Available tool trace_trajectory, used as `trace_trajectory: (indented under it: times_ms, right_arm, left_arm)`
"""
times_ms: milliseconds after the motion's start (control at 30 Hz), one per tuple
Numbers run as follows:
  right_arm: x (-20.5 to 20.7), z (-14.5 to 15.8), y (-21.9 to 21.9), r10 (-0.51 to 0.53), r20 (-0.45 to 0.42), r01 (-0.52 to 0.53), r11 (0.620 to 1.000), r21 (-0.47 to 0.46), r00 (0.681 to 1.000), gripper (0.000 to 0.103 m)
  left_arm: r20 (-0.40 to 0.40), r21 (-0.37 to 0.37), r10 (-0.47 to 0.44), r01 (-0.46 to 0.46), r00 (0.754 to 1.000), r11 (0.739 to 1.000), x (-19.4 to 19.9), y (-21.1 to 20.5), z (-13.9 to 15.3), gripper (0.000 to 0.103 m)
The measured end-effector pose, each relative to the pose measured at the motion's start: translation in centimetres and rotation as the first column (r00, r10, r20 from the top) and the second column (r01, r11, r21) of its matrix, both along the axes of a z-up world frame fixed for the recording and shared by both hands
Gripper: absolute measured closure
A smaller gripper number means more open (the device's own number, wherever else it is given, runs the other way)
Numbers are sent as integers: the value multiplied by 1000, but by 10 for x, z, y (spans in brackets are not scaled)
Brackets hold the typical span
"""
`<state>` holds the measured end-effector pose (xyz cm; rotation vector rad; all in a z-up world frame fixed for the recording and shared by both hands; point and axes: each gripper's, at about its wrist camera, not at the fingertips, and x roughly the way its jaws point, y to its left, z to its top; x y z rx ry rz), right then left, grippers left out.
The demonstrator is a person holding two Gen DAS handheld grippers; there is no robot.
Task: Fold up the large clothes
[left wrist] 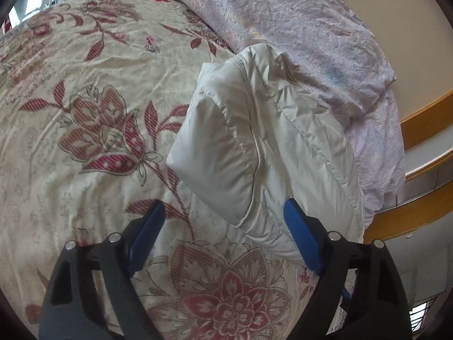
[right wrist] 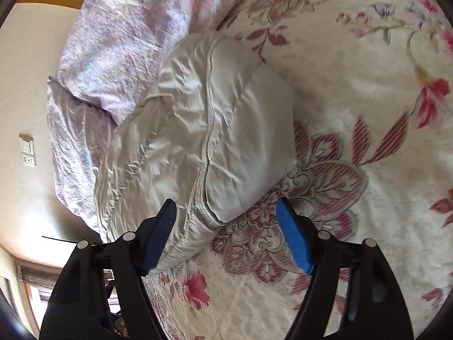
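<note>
A white puffy padded garment (left wrist: 249,147) lies folded into a thick bundle on the floral bedspread (left wrist: 93,113). It also shows in the right wrist view (right wrist: 198,141). My left gripper (left wrist: 223,212) is open and empty, hovering just above the bundle's near end, its blue pads either side of it. My right gripper (right wrist: 226,206) is open and empty, above the bundle's near corner, left pad (right wrist: 161,235) over the garment, right pad over the bedspread (right wrist: 354,85).
A crumpled lilac quilt (left wrist: 297,34) lies heaped against the bundle's far side, also in the right wrist view (right wrist: 107,42). A wooden bed frame edge (left wrist: 424,113) and beige wall lie beyond. A wall switch plate (right wrist: 28,151) is at left.
</note>
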<state>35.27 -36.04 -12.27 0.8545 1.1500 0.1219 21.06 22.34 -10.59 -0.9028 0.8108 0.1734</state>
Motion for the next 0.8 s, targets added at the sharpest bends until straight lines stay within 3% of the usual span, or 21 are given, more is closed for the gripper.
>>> trace_trajectory:
  times_ms: [100, 233, 433, 533, 800]
  right_arm:
    - [1, -2, 3, -19, 35, 19, 1000, 8, 999, 40]
    - [3, -11, -1, -63, 72, 58, 996, 71, 995, 44]
    - [-1, -5, -7, -55, 167, 37, 994, 105, 985, 73]
    - [-5, 5, -5, -41, 200, 22, 995, 98, 979, 78]
    - [-26, 36, 11, 35, 276, -63, 993, 95, 961, 81]
  left_arm:
    - [26, -36, 24, -23, 999, 999, 5, -2, -3, 35]
    - [57, -169, 87, -76, 995, 983, 11, 3, -16, 49]
    - [121, -329, 209, -160, 970, 931, 5, 21, -29, 71]
    - [145, -284, 185, -139, 972, 949, 5, 19, -17, 81]
    - [227, -188, 153, -110, 962, 976, -26, 25, 23, 85]
